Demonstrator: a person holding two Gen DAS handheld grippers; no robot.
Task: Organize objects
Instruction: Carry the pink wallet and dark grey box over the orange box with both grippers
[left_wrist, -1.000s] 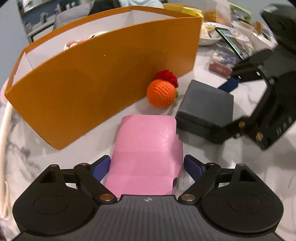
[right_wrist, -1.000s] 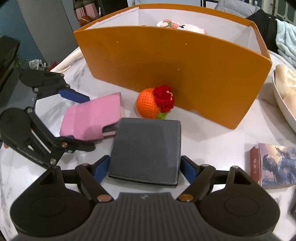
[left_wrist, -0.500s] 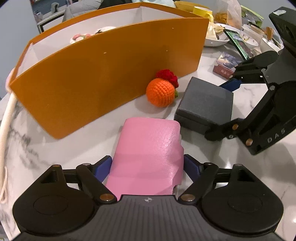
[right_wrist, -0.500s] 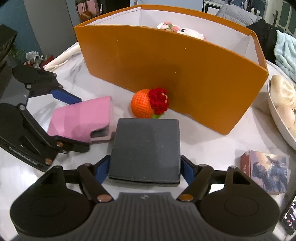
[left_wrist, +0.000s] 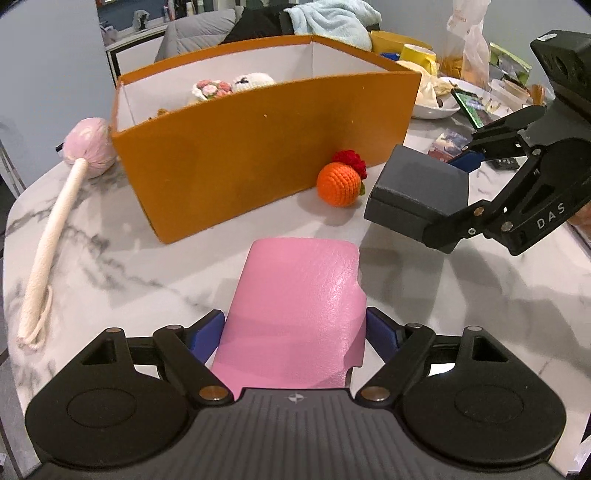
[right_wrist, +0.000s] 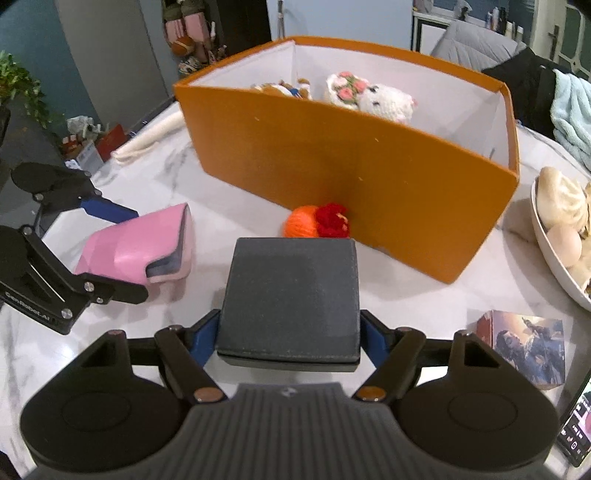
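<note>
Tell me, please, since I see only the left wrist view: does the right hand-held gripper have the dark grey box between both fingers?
Observer: Yes. In the right wrist view the right hand-held gripper has a blue pad against each side of the dark grey box.
Operator: Which edge of my pink wallet is open?
Observer: The edge of the pink wallet that faces the grey box. A grey lining shows there.
Operator: What is the small thing half hidden behind the grey box?
Observer: A small picture box. It stands on the table to the right of that gripper and touches nothing.
</note>
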